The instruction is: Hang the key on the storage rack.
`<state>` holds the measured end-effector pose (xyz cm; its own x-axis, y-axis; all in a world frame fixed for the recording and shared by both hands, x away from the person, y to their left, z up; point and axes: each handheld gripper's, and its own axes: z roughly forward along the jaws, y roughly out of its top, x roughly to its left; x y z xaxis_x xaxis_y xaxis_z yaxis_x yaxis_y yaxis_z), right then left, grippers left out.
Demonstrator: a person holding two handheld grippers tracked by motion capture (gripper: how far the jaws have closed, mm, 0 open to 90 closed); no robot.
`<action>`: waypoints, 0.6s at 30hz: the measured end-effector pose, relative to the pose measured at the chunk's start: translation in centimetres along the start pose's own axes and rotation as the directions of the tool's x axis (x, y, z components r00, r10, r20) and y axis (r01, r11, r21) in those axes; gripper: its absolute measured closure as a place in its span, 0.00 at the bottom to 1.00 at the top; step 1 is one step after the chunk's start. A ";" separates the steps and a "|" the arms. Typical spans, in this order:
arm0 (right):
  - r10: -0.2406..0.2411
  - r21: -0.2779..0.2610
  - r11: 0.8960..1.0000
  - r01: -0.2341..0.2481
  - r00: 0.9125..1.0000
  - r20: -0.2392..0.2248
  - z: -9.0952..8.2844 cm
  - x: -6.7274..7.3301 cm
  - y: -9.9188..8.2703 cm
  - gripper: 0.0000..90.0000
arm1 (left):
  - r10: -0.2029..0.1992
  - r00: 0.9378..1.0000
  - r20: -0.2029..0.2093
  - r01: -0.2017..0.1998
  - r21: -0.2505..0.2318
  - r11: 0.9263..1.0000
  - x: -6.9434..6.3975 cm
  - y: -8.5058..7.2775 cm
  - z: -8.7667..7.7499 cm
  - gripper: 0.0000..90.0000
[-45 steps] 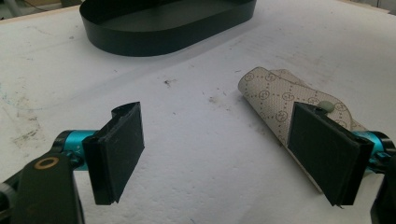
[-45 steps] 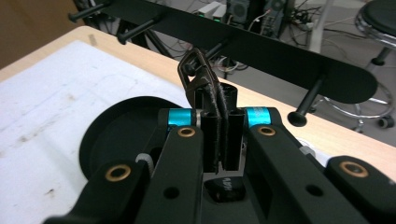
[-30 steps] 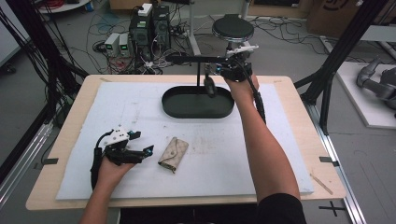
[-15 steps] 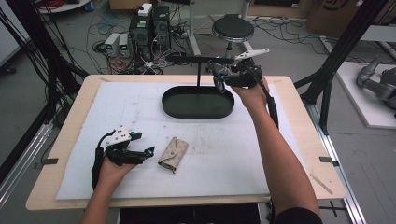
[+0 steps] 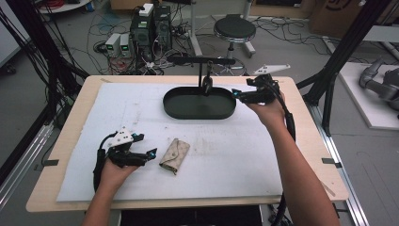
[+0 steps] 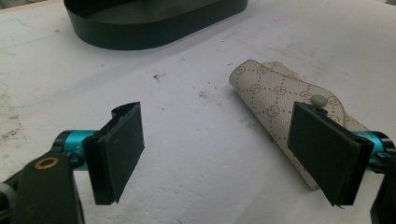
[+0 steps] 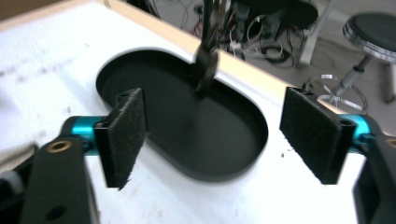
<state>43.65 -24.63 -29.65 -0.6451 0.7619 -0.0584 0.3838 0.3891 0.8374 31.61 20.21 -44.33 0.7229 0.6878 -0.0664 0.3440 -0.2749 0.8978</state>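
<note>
Beige patterned fabric, a small folded key pouch [image 5: 174, 155], lies on the white foam-covered surface [image 5: 235, 155] just to the right of the left claw [image 5: 151, 155], whose jaws stand spread with nothing between them. In the left gripper view the pouch [image 6: 275, 100] sits ahead and toward the right-hand pad, its long axis running away from the claw at a slant, near end almost level with that pad. Beyond it is the black oval tray [image 5: 198, 104] with a dark key bunch [image 5: 207, 86] hanging from its stand. The right claw [image 5: 239, 95], just off the tray's right end, has just been opening its jaws and grips nothing. The left claw is much nearer the pouch.
</note>
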 end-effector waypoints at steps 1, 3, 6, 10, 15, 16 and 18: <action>0.000 0.004 1.000 0.000 1.000 0.001 -0.2 0.0 -0.4 0.25 | 0.003 1.000 0.001 -0.003 0.002 1.000 0.0 0.0 0.0 0.21; 0.011 -0.005 1.000 -0.011 1.000 -0.010 -0.9 0.0 -1.4 0.24 | 0.002 1.000 0.002 -0.002 0.003 1.000 0.0 0.0 0.1 0.21; 0.007 -0.009 1.000 -0.007 1.000 -0.023 -1.6 0.2 -2.6 0.22 | 0.001 1.000 0.004 -0.001 0.002 1.000 -0.1 0.0 0.1 0.21; 0.013 -0.012 1.000 -0.014 0.999 -0.050 -2.4 0.8 -4.6 0.21 | 0.000 1.000 0.008 0.000 0.002 1.000 -0.2 0.1 0.2 0.21; 0.019 0.000 1.000 -0.019 0.998 -0.068 -2.8 1.5 -7.5 0.21 | 0.000 1.000 0.010 0.000 0.003 1.000 -0.3 0.1 0.2 0.20; 0.025 0.000 1.000 -0.025 0.997 -0.069 -2.8 1.6 -7.9 0.21 | 0.000 1.000 0.009 0.000 0.003 1.000 -0.3 0.1 0.2 0.20; 0.040 -0.004 0.999 -0.041 0.996 -0.075 -2.8 1.7 -9.0 0.21 | -0.001 1.000 0.009 0.001 0.002 1.000 -0.3 0.1 0.2 0.20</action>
<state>37.23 -28.32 -35.72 -0.6770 0.7358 0.0165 0.4071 0.3557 0.8413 31.53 19.85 -44.29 0.7276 0.6823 -0.0713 0.3463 -0.2755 0.8968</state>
